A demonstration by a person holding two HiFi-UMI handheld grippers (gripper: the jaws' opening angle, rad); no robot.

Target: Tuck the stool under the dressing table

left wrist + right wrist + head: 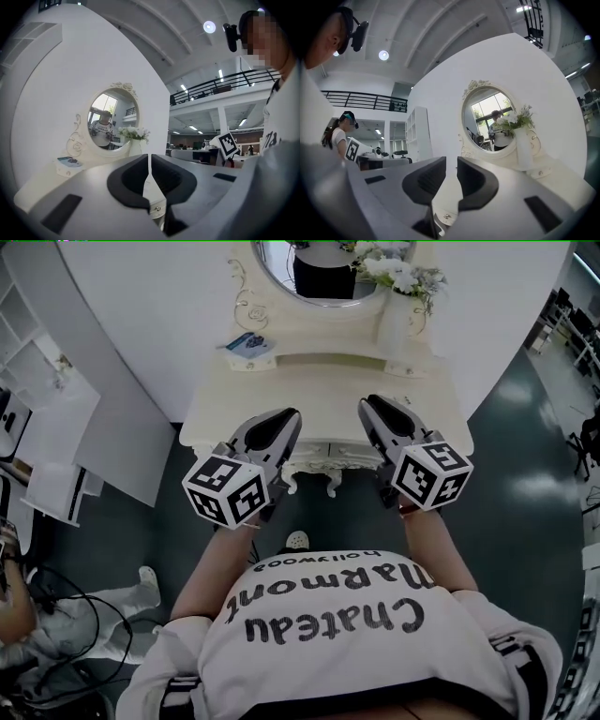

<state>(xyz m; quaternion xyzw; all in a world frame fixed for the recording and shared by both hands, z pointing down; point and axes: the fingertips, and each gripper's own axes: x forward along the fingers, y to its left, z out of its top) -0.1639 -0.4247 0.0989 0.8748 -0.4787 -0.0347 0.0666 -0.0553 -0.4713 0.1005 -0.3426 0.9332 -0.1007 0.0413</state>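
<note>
The cream dressing table (225,413) stands in front of me with an oval mirror (281,268) at its back. No stool shows in any view. My left gripper (284,423) hovers over the table's front edge left of centre, its jaws shut to a thin slit with nothing between them (149,161). My right gripper (373,409) hovers over the front edge right of centre, its jaws a little apart and empty (451,166). Both point level toward the mirror. A drawer knob (158,208) shows below the left jaws.
On the tabletop stand a white vase (394,324) with pale flowers (398,273) at the right and a small blue-and-white box (249,343) at the left. A white shelf unit (37,418) stands left. Cables (56,615) and white shoes (148,576) lie on the dark floor.
</note>
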